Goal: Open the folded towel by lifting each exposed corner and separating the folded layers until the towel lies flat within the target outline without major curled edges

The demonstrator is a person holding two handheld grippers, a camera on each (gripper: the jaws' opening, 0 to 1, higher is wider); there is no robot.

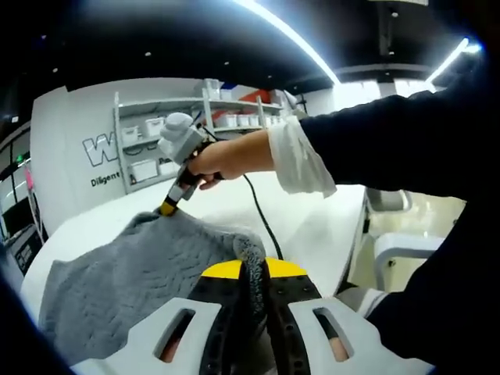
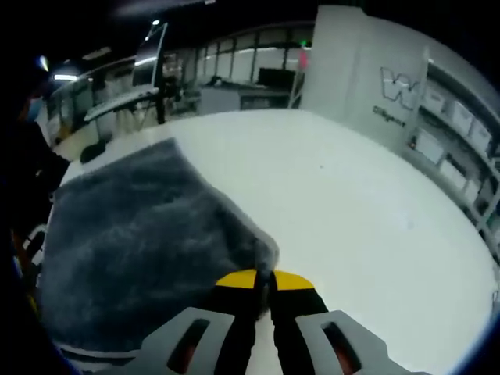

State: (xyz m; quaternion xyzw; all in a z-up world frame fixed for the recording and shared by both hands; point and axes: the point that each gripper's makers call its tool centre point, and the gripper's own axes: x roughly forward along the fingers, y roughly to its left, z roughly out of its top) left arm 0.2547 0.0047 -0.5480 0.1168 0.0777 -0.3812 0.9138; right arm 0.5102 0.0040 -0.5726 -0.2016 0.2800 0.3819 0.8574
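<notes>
A grey towel (image 1: 148, 281) lies spread on a broad white counter (image 1: 305, 226), its surface knitted-looking and slightly rumpled. In the left gripper view, the left gripper (image 1: 254, 293) has its yellow-tipped fingers pressed together on a raised fold of the towel's near edge. Across the cloth, the right gripper (image 1: 168, 207), held in a person's hand (image 1: 223, 160) with a white cuff and dark sleeve, pinches the towel's far corner; a black cable (image 1: 262, 215) trails from it over the counter.

In the right gripper view, the right gripper (image 2: 264, 283) has its fingers narrowed on a corner of the towel (image 2: 133, 242), which stretches away to the left on the bare white counter (image 2: 367, 219).

Behind the counter stands a white wall panel (image 1: 82, 152) with dark lettering, beside grey shelves (image 1: 156, 137) holding white bins. Long strip lights (image 1: 289, 35) run along a dark ceiling. In the right gripper view, desks and a monitor (image 2: 152, 51) sit at the far end of the room.
</notes>
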